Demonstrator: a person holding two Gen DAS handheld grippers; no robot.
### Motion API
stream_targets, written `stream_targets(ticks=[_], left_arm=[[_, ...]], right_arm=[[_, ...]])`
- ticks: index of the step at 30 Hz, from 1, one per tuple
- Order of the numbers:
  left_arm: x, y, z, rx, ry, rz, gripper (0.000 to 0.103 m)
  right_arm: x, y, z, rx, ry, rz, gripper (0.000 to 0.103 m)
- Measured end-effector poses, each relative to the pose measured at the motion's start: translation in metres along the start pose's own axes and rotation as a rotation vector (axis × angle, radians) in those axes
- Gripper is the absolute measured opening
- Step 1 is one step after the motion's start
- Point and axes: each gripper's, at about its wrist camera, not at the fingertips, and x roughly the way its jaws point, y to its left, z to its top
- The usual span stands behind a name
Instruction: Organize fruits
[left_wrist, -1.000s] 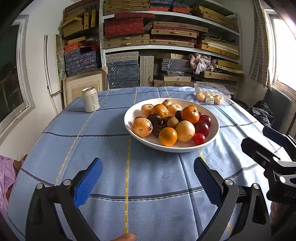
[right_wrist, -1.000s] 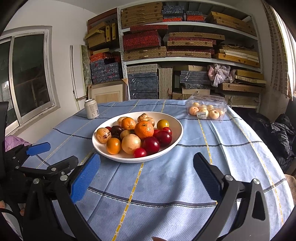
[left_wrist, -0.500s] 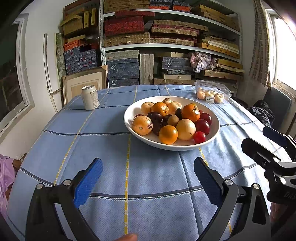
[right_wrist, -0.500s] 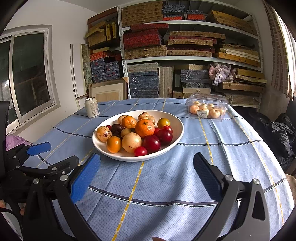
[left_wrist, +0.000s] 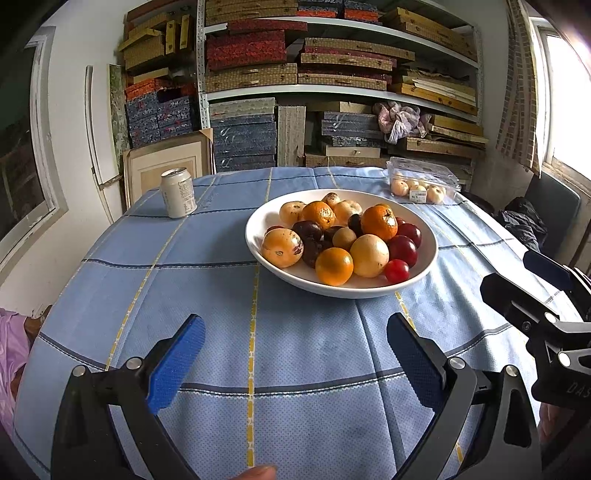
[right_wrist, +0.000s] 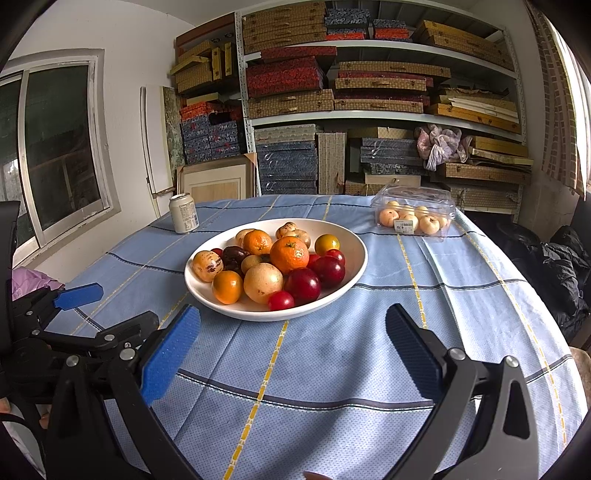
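Altogether one bowl (right_wrist: 352, 271), one can (right_wrist: 184, 213).

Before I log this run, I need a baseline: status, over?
Left gripper and right gripper open, empty, short of bowl. Fruit all piled in bowl. Can and clamshell behind, nothing blocking.

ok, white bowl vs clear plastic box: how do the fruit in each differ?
The white bowl is open and heaped with mixed orange, red, dark and tan fruit; the clear plastic box is lidded and holds only pale round fruit. The bowl sits mid-table, the box at the far edge. Both rest on the blue tablecloth.
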Motion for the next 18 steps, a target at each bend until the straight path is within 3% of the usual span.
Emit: stream_targets(ticks=[18], left_arm=[[-0.0016, -0.004, -0.0006, 0.01, 0.006, -0.02, 0.099]], right_arm=[[-0.0003, 0.0007, 0.0006, -0.001, 0.001, 0.0, 0.099]])
